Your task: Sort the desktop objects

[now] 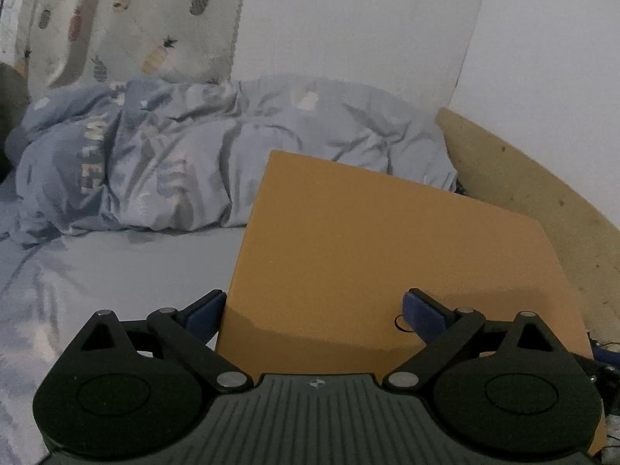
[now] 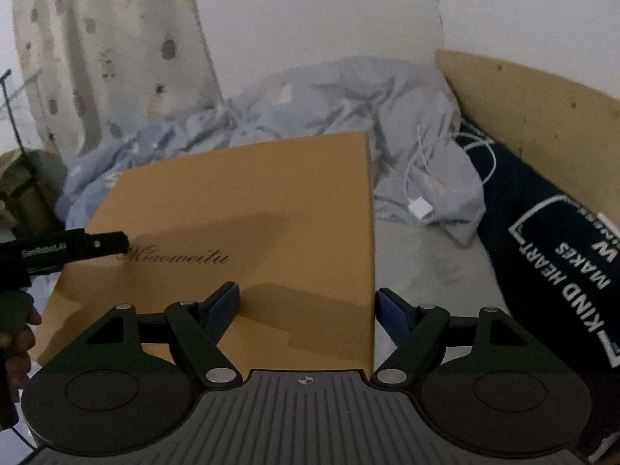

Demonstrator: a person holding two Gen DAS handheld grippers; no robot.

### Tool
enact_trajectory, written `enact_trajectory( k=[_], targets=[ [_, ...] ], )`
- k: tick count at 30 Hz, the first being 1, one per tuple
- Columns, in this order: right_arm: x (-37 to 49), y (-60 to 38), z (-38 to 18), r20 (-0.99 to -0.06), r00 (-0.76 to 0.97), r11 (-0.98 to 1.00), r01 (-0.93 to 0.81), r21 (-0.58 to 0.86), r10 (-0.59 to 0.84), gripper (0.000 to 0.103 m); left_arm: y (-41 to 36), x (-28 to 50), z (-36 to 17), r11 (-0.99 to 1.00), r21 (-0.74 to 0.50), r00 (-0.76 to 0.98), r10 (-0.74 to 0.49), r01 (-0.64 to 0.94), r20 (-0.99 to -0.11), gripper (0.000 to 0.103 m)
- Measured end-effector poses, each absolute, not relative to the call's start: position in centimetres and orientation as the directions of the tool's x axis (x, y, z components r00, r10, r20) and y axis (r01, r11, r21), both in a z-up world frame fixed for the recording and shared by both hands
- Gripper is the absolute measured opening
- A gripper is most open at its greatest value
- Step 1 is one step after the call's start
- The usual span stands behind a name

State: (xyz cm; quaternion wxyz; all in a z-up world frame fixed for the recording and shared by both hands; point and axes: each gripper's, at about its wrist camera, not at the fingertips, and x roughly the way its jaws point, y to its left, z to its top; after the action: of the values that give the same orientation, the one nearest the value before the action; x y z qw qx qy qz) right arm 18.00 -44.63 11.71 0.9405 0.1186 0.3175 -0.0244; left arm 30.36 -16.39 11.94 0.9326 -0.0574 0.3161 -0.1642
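Two grippers over one bed, both spread wide with nothing between the fingers. Pale blue sheet [image 1: 116, 263] as the working surface, smooth in the foreground, heaped further back into a crumpled blue duvet [image 1: 155, 155] printed with pale lettering and pineapple shapes. Beyond it, plain white wall [image 1: 348, 19], and a light curtain [image 1: 128, 19] patterned with pineapples hanging on the left. Along the right side, a bare tan wooden board [image 2: 542, 108] curving around the bed's edge.

Flat on the sheet, a closed tan cardboard box [image 2: 248, 209], lid down, contents hidden, script lettering printed near its front left. Left gripper [image 1: 314, 306] low at the box's near edge, blue fingertips [image 1: 205, 310] wide apart, one just off the box's left edge and the other above the lid. Right gripper [image 2: 306, 306] likewise released, straddling the box's right edge: left tip over the lid, right tip over the sheet just beside it. In the right wrist view, the left gripper's black body reaching in from the left over the box corner, with part of a hand [image 2: 15, 333] below it.

Right of the box, a white charging cable [image 2: 422, 193] with its plug lying on the folded duvet. Against the board, a dark navy cushion [image 2: 542, 240] with white printed words, touching the duvet's edge.
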Motion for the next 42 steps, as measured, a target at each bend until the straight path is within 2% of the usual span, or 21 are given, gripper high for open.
enact_trajectory(
  k=[11,16,27,42],
  targets=[
    [12.0,-40.6,15.6,-0.588,0.803,0.982,0.02,0.188,0.096,0.079,-9.4,22.9,12.8,0.959,-0.215,0.778,-0.278,0.187,-0.564,0.1],
    [8.4,-35.4,15.5,-0.603,0.785,0.982,-0.037,0.183,0.142,0.079,-6.1,20.2,11.9,0.968,-0.217,0.778,-0.234,0.129,-0.584,0.1],
    [5.9,-28.9,11.9,-0.665,0.706,0.968,-0.13,0.216,0.243,0.079,-1.2,16.1,8.8,0.982,-0.186,0.755,-0.144,0.03,-0.639,0.1],
    [6.7,-25.1,5.5,-0.762,0.589,0.963,-0.152,0.223,0.27,0.079,1.4,13.9,1.4,0.984,-0.175,0.68,-0.106,-0.033,-0.725,0.1]
  ],
)
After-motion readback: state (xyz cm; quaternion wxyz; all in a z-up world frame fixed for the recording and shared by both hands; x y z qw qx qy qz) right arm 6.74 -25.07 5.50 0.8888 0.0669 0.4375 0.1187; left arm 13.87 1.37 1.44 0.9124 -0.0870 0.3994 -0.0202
